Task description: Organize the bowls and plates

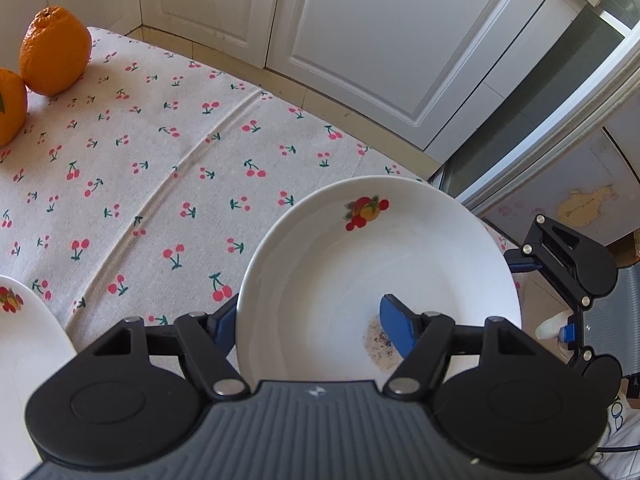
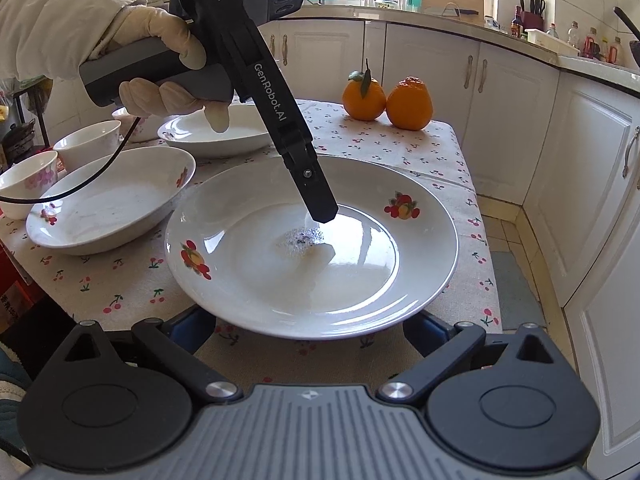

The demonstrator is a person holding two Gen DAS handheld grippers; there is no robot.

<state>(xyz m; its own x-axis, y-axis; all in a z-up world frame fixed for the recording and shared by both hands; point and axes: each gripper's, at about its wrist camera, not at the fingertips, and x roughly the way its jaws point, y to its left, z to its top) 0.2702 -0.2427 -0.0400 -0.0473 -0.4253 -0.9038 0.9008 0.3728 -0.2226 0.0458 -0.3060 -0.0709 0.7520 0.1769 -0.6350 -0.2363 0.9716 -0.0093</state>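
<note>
A white plate with fruit prints (image 1: pixel 380 264) sits on the cherry-print tablecloth (image 1: pixel 160 184). My left gripper (image 1: pixel 308 322) straddles its near rim, one blue finger (image 1: pixel 394 326) inside the dish and the other outside; the jaws stand wide apart, not clamped. In the right wrist view the same plate (image 2: pixel 248 264) lies just ahead of my right gripper (image 2: pixel 308 330), which is open with its fingers low at the plate's near rim, one on each side. The left gripper (image 2: pixel 320 212) reaches into the plate from above.
A second fruit-print plate (image 2: pixel 112 208), a third plate (image 2: pixel 216 136) and two small bowls (image 2: pixel 86 148) stand at the table's left. Two oranges (image 2: pixel 388 98) sit at the far edge. White cabinets (image 2: pixel 580 184) line the right side, beyond the table edge.
</note>
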